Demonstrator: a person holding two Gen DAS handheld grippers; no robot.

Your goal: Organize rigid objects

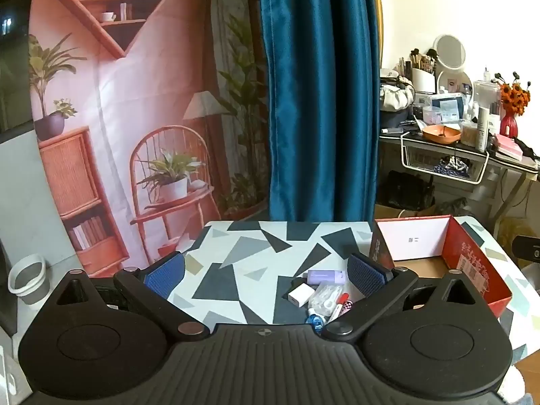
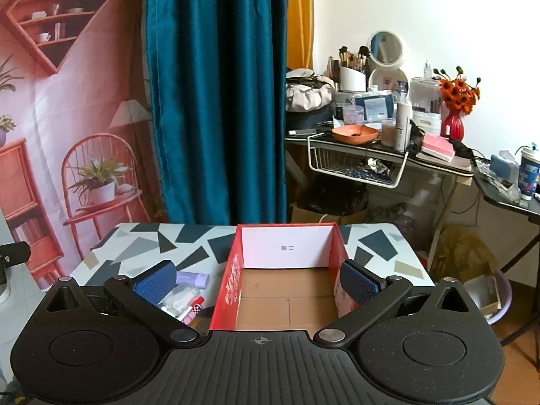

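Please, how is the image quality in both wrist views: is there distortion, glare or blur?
Left wrist view: strong fisheye bending, the teal curtain bows, corners go dark, the white wall is overexposed. Right wrist view: same curvature; the red box is sharp, the cluttered desk behind looks softer, no motion blur.

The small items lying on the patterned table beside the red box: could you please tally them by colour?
Lilac: 1, the lilac plastic case
White: 1, the white square block
Clear: 1, the clear plastic packet
Red-capped: 1, the red-capped pen
Blue-and-white: 1, the blue-and-white tube
Total: 5
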